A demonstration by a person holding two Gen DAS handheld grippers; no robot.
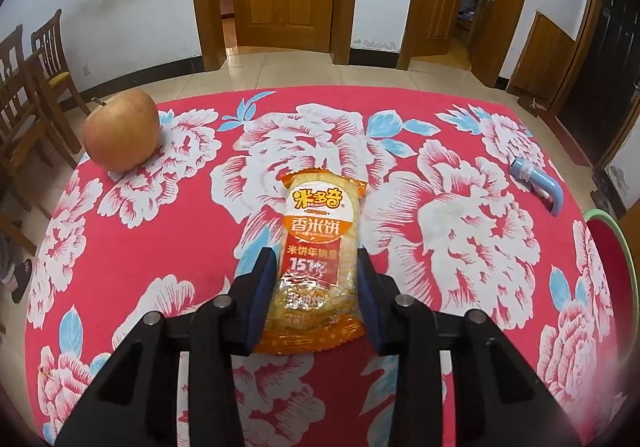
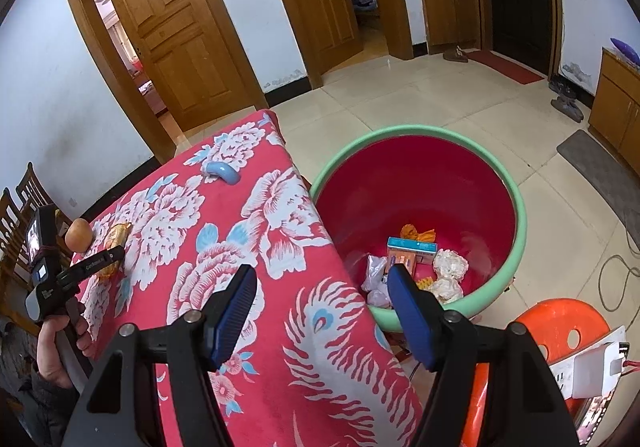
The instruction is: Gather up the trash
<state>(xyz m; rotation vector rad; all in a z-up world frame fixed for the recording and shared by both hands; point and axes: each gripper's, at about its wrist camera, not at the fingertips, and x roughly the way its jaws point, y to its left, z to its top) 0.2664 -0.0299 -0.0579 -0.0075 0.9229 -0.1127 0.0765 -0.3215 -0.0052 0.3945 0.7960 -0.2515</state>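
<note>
The wrapper (image 1: pixel 316 263) lies on the tabletop (image 1: pixel 160 247), long axis running straight away from the left claw (image 1: pixel 318 275), whose pads flank and touch its sides; the right claw (image 2: pixel 322 311) hangs apart, empty, farther off.

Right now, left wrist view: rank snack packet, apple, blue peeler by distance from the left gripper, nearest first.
1. snack packet: between the fingers of the left gripper, centre of the table.
2. apple: far left, near the table's far edge.
3. blue peeler: far right, near the table's right edge.
Apple and peeler look about equally far; too close to call.
</note>
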